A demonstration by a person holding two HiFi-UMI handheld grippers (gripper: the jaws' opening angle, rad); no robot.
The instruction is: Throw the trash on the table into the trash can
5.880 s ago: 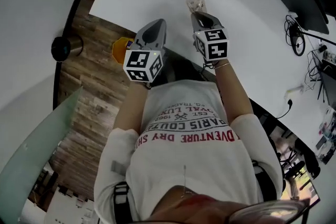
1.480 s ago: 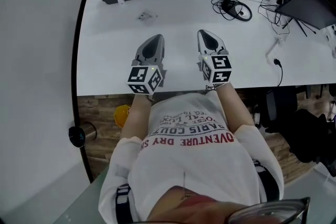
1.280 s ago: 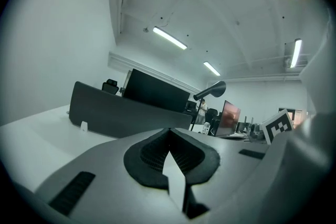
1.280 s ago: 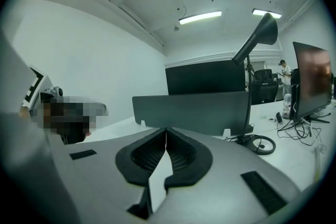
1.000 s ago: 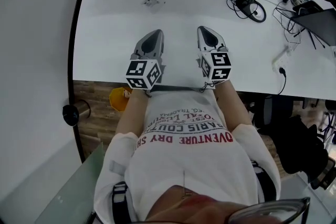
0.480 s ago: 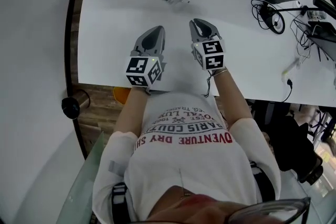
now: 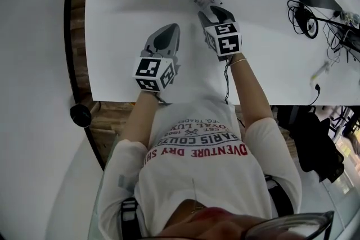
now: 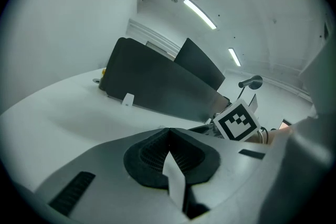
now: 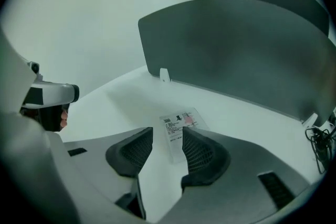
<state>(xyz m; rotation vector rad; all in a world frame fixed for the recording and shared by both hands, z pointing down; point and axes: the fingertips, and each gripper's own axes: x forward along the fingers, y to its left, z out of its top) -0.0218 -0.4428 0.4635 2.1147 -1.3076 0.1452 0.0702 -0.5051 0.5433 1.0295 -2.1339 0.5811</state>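
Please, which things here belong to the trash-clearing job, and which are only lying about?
Belongs to the job:
- printed paper slip, lying flat
- white table under it

Only lying about:
- dark divider panel
- small white tag at the panel's foot
- coiled cables

I'm seeing a smooth matt white table (image 7: pixel 124 19), a thin printed paper slip (image 9: pixel 181 123), ribbed black pads (image 9: pixel 200 153), grained wood floor (image 7: pixel 109 119) lower left.
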